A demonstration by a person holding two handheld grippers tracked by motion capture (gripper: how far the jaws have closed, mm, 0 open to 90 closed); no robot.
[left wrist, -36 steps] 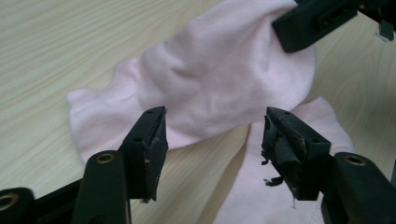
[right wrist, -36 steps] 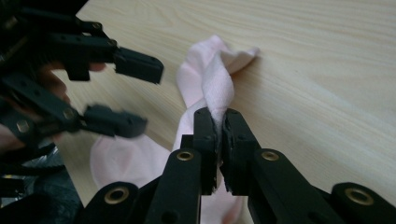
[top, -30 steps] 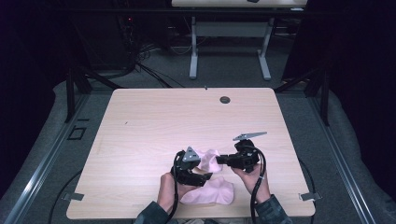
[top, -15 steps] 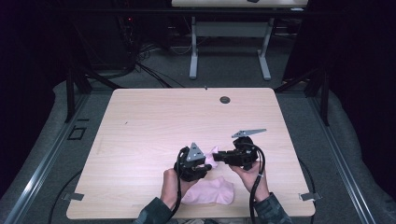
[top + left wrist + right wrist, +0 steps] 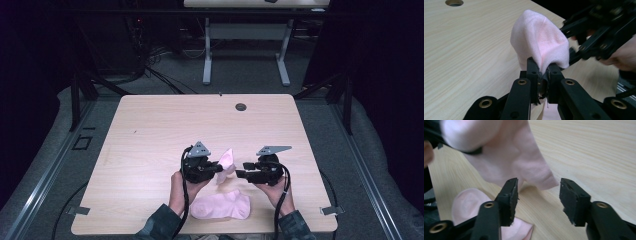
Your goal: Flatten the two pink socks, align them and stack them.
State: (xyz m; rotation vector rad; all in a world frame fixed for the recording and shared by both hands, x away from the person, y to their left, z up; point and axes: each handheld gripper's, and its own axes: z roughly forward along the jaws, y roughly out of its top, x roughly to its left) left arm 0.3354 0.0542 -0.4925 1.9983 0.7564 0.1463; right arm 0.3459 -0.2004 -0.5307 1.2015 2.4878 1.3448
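A pink sock [image 5: 226, 164] hangs above the table with my left gripper [image 5: 219, 170] shut on its lower edge. In the left gripper view the sock [image 5: 539, 40] bulges up out of the left gripper [image 5: 543, 70], whose jaws have just been closing on the fabric. My right gripper [image 5: 240, 175] faces it from the right, its jaws just opening with nothing between them. In the right gripper view the right gripper [image 5: 539, 195] stands apart just below the hanging sock [image 5: 514, 162]. A second pink sock [image 5: 222, 206] lies flat near the table's front edge.
The light wooden table [image 5: 165, 130] has a round cable hole [image 5: 241, 107] near its far edge. The flat sock [image 5: 471, 202] lies on the wood below my right gripper's jaws. Dark floor and another table's legs lie beyond.
My left gripper has closed on the sock and lifted it a little. My right gripper has let go of the sock, opened and drawn back to the right.
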